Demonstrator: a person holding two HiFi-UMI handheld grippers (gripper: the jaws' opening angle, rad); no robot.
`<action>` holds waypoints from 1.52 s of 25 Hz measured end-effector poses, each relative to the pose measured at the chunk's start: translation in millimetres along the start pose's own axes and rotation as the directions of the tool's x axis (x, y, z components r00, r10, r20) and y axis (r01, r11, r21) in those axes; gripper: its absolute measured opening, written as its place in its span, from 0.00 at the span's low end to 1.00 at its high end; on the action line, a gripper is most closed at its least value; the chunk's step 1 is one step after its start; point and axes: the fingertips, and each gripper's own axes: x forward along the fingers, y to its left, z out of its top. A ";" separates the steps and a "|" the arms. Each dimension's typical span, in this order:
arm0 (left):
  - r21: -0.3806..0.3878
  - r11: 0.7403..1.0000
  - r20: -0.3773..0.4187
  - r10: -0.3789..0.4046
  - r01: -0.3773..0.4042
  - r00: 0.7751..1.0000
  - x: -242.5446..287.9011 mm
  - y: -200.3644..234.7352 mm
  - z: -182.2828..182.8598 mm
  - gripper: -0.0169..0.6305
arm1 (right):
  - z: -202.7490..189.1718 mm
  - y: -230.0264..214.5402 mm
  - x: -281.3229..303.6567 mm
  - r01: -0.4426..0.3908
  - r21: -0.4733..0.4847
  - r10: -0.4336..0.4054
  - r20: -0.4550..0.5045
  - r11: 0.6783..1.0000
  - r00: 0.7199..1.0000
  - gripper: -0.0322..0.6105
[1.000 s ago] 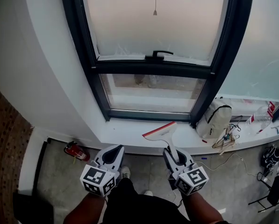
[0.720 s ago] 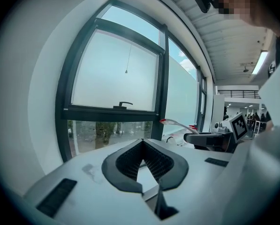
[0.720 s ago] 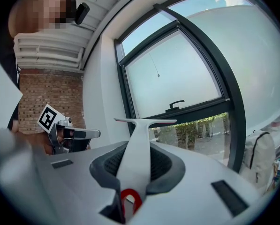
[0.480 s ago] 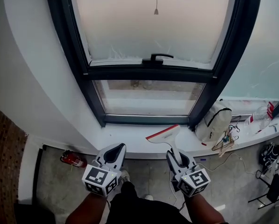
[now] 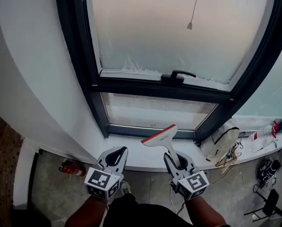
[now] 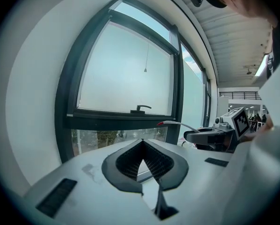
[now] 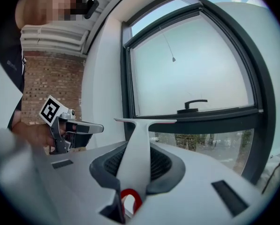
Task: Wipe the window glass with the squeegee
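Observation:
A white squeegee (image 5: pixel 160 138) with a red blade edge stands up from my right gripper (image 5: pixel 175 159), which is shut on its handle. In the right gripper view the squeegee (image 7: pixel 139 146) rises between the jaws, blade level, short of the glass. The window (image 5: pixel 169 37) has a frosted upper pane with a black handle (image 5: pixel 178 74) and a clear lower pane (image 5: pixel 152 111) in a dark frame. My left gripper (image 5: pixel 115 157) sits beside the right one, jaws shut with nothing between them; its own view shows the left gripper (image 6: pixel 143 159) facing the lower pane.
A white sill (image 5: pixel 131 145) runs under the window. A white backpack (image 5: pixel 221 143) and a clear bottle (image 5: pixel 261 134) rest on the sill at right. A red fire extinguisher (image 5: pixel 67 167) lies on the floor at left. A blind cord (image 5: pixel 192 13) hangs over the upper pane.
The view has swung so the window sits farther right and closer. The squeegee is raised a little higher toward the lower pane. Both grippers keep their places side by side.

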 end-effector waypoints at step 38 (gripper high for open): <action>-0.051 0.976 0.064 0.216 -0.213 0.974 26.8 157.1 32.1 0.03 | 182.8 -9.5 378.2 0.017 -0.998 -0.045 0.020 -0.063 0.999 0.14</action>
